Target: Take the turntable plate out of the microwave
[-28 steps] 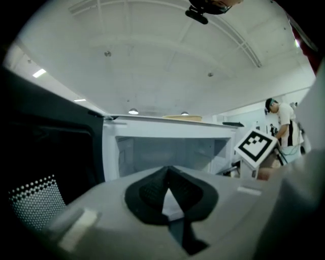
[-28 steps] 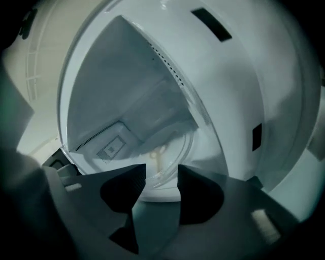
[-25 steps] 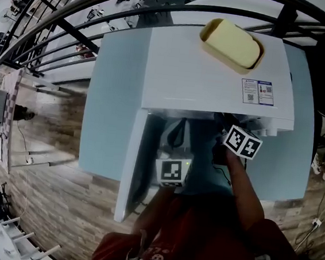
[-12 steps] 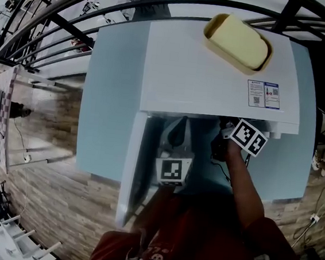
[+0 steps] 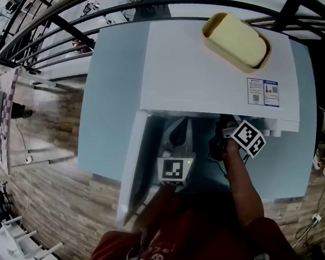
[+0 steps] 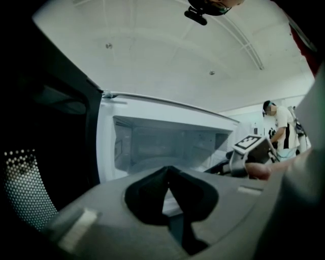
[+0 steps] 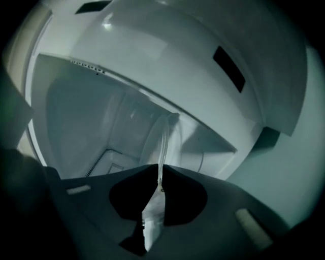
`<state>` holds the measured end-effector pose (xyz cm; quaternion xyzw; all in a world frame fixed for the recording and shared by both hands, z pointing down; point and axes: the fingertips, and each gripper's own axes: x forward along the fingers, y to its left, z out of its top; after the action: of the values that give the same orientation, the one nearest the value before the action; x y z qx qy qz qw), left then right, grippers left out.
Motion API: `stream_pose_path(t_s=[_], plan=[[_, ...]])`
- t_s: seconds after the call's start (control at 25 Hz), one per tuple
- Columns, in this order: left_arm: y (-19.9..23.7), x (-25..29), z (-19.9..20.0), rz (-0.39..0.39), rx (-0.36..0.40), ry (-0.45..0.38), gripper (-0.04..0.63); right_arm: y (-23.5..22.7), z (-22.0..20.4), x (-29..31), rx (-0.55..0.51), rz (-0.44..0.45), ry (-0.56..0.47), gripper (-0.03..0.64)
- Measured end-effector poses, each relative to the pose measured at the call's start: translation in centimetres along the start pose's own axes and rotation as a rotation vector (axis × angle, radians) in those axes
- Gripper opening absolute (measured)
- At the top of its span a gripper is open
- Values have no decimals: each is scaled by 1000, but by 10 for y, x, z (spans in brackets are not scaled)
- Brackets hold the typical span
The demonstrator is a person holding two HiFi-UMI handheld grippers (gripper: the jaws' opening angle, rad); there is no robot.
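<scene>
The plate (image 7: 161, 137) was inside the microwave (image 5: 214, 74), not yet out. In the right gripper view it appeared edge-on, as a thin glass line running from the centre of the frame down to the jaws. The right gripper (image 7: 158, 175) had its jaws closing on the near rim, and the tips seemed already to pinch the glass. In the head view this gripper reached into the cavity at the right of centre, under the white top. I could not tell if the plate had left the cavity floor.

The left gripper (image 6: 167, 172) stood in front of the opening, at the lower centre of the head view. Its jaws were pressed together with nothing between them. The door (image 5: 133, 164) stood open at the left.

In my judgement the main risk was the grip itself. Only a small part of a smooth glass rim was between the jaws, and the rest of the plate hung beyond it. If the pull began before the grip was firm, the plate could slide out and drop. A tilted plate could also strike the frame of the opening on the way out and crack. The left gripper gave no support, so all the weight would be on one narrow pinch.
</scene>
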<state>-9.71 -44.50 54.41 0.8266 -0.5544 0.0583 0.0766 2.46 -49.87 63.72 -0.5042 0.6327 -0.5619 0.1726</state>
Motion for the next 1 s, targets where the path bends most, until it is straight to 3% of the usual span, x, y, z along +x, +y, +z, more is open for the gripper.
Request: stream_pose_path(t_s=[0.48, 0.72, 1.0], plan=[[-12, -20, -2, 2, 33, 12, -2, -17, -11, -41, 128, 24, -14, 14], [-27, -34, -7, 2, 41, 9, -2, -4, -8, -70, -6, 90, -34, -5], [-35, -55, -7, 37, 33, 16, -2, -15, -19, -80, 23, 75, 14, -5]])
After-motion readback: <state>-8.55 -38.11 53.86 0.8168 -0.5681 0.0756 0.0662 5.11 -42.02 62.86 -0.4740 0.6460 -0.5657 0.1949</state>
